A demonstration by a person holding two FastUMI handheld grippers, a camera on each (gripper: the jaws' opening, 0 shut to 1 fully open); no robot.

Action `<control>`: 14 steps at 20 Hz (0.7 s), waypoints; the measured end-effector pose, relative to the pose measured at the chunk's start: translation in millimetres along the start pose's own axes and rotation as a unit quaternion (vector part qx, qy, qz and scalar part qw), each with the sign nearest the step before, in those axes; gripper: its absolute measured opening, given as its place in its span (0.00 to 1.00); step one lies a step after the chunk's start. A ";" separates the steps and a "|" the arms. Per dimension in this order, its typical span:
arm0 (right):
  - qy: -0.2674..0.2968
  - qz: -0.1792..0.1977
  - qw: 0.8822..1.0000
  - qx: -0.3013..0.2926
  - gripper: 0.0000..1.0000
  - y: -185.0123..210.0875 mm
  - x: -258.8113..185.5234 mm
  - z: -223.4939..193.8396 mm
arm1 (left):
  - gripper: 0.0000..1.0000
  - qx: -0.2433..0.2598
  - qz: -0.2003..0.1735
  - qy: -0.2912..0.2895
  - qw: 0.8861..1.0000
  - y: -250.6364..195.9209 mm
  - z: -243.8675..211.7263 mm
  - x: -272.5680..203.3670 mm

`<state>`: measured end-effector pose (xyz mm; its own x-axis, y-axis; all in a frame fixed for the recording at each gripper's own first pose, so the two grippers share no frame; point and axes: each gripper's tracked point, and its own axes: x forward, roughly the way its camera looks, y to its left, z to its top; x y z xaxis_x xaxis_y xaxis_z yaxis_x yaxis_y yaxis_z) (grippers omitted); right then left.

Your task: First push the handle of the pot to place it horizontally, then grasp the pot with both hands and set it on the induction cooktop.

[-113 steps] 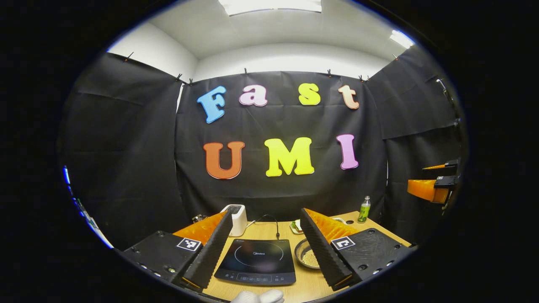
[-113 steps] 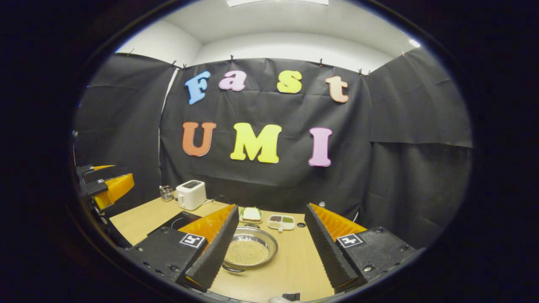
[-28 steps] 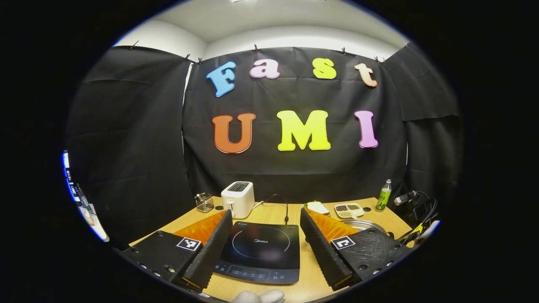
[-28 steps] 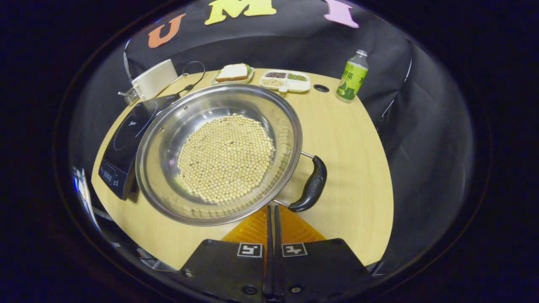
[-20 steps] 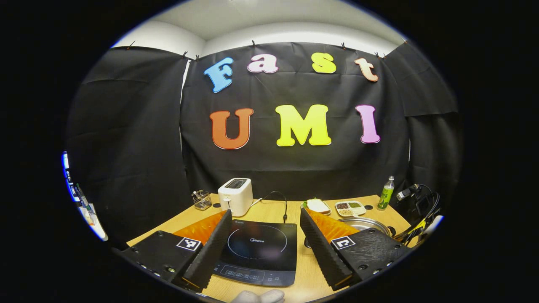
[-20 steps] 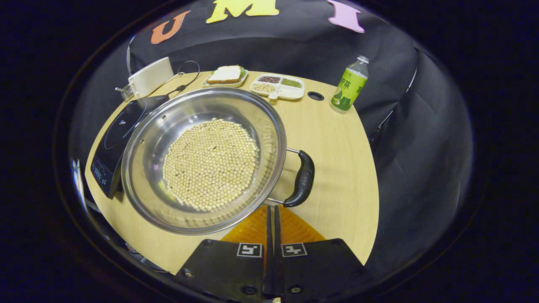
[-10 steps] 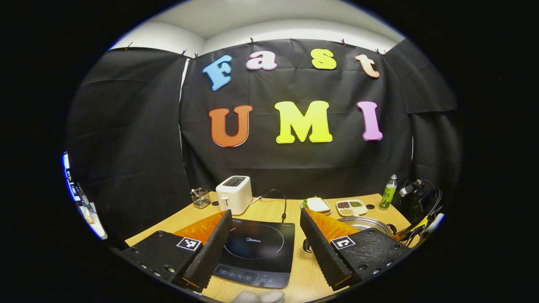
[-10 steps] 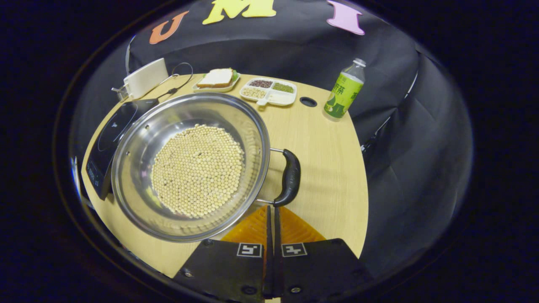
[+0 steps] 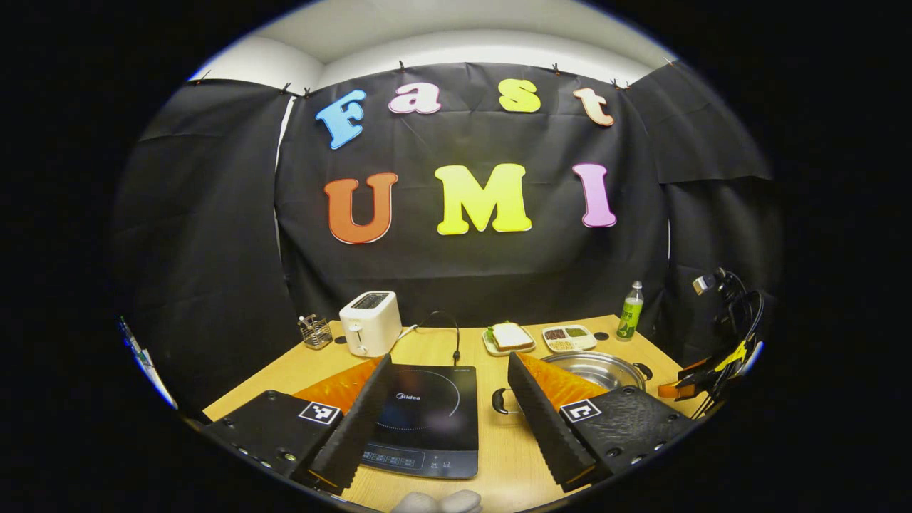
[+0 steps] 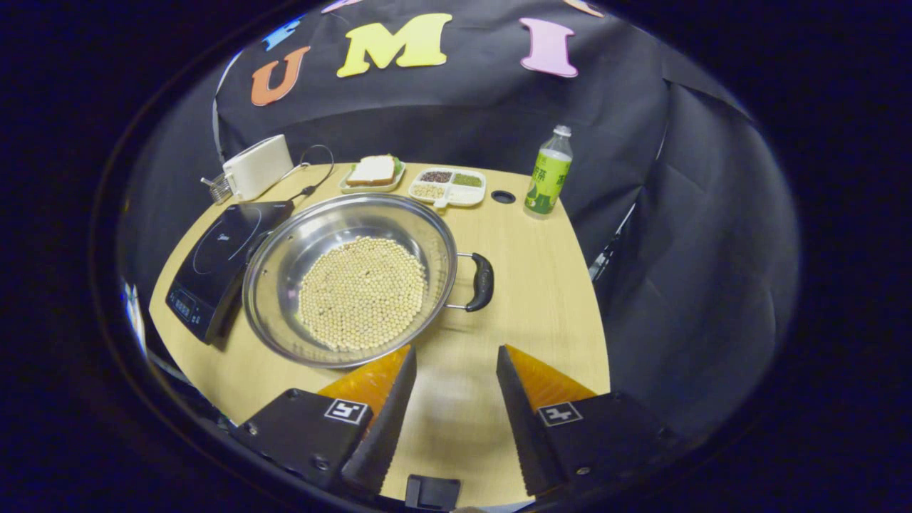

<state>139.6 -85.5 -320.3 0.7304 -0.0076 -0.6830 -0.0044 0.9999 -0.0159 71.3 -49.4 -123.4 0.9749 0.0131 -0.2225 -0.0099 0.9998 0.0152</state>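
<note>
Wooden table [image 10: 541, 313] carries the pot [image 10: 349, 278] just right of the cooktop [image 10: 221, 263], handles pointing left and right. Right gripper [image 10: 449, 388], fingers spread and empty, hovers nearer the right handle [image 10: 482, 282]; left gripper [image 9: 449, 406], also spread, faces the left handle [image 9: 499, 401].

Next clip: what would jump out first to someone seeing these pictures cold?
In the right gripper view, a wide steel pot with a layer of pale beans sits mid-table, its black handle pointing sideways. The black induction cooktop lies right beside it, bare. The right tool hangs open just short of the pot, and the left tool is open above the cooktop's near side.
</note>
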 end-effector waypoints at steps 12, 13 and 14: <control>-0.017 0.018 0.998 0.050 0.88 5.8 -13.5 -4.6 | 0.96 0.010 -0.048 0.077 0.996 -37.4 -66.7 23.9; -0.015 0.020 0.999 0.048 0.88 5.6 -7.6 -1.1 | 0.97 0.006 -0.050 0.087 0.995 -40.8 -72.2 29.4; -0.013 0.021 0.999 0.046 0.88 5.1 -1.0 3.2 | 0.97 0.004 -0.048 0.097 0.994 -44.0 -79.6 37.3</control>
<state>141.0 -80.4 -317.4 0.7483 0.0345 -0.6625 0.0255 0.9964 0.0806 90.4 -91.8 -210.0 0.9098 -0.0790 -0.4074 0.0828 0.9965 -0.0081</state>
